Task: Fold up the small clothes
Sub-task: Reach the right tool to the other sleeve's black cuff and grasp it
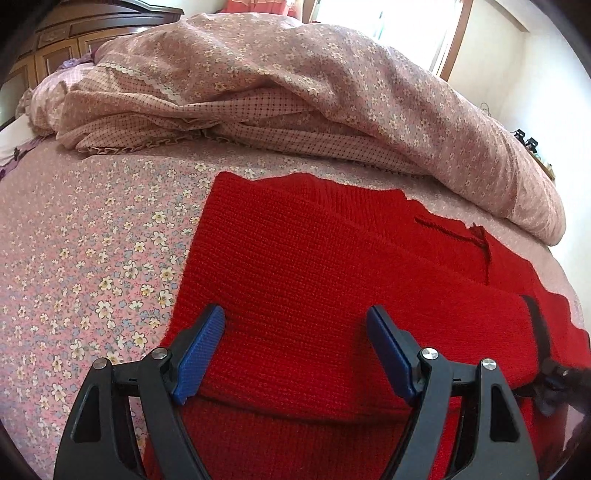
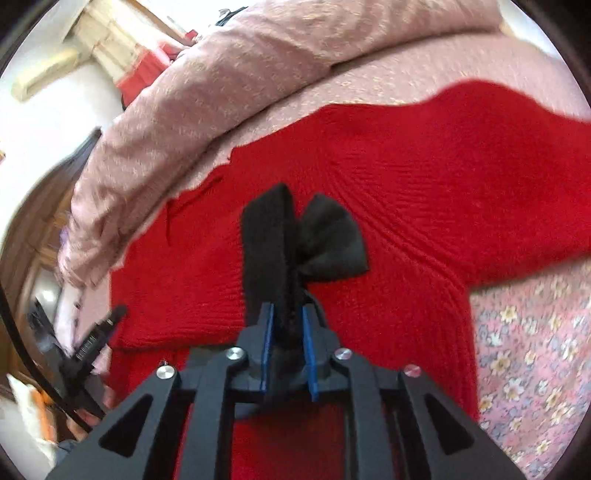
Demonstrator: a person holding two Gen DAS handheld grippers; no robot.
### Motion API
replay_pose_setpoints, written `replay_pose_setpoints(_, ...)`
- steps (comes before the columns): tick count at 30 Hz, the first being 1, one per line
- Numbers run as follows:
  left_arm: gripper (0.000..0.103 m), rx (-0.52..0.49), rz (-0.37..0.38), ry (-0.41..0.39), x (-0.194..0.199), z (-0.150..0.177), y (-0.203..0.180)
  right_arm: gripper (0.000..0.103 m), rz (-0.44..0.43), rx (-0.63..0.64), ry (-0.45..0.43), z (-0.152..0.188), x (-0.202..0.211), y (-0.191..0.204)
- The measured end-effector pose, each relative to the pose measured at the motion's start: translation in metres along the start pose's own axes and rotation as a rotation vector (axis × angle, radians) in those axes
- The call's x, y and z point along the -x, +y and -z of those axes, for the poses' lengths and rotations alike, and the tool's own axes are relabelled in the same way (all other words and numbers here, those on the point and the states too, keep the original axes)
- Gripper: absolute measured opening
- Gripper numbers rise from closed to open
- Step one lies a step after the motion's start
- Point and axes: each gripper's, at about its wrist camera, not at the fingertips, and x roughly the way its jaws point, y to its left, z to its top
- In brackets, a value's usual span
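A bed covered in a pink sheet printed with small cream flowers (image 1: 92, 236) fills the room ahead of my fingers, and a heaped pink floral quilt with a lace-trimmed checked lining (image 1: 295, 85) lies bunched across it, well beyond my fingertips. Dark carved wooden furniture (image 1: 74, 33) stands behind the quilt at far left, and a bright window (image 1: 388, 26) glows at far right.

Nearer, a red knitted garment (image 1: 314, 266) lies spread flat on the sheet directly under and ahead of both my grippers; in the right wrist view it spreads (image 2: 424, 177) beyond and to either side of my fingers, one part reaching off to the right. A loose red yarn strand (image 1: 476, 240) trails across the knit, ahead and to the right of my left fingers.

My left gripper (image 1: 295, 321) is wide apart, its blue ribbed pads (image 1: 201, 354) poised above the near edge of the red knit with nothing caught between them. My right gripper (image 2: 288, 321) is nearly closed, its blue pads (image 2: 266, 347) pinching a black fabric band with a black bow (image 2: 269, 240), which rises from between my fingers; the bow sits just right of the band's upper part. The same black band (image 1: 533, 325) shows at the right of my left fingers.
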Motion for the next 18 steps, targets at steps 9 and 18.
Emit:
replay_pose_setpoints(9, 0.074, -0.021, -0.023, 0.009, -0.004, 0.000, -0.002, 0.053, 0.082, -0.076, -0.170, -0.017, 0.071, -0.045)
replay_pose_setpoints(18, 0.074, -0.076, -0.108, 0.012, 0.011, -0.001, -0.028, 0.053, 0.085, -0.267, -0.337, -0.005, 0.156, -0.180)
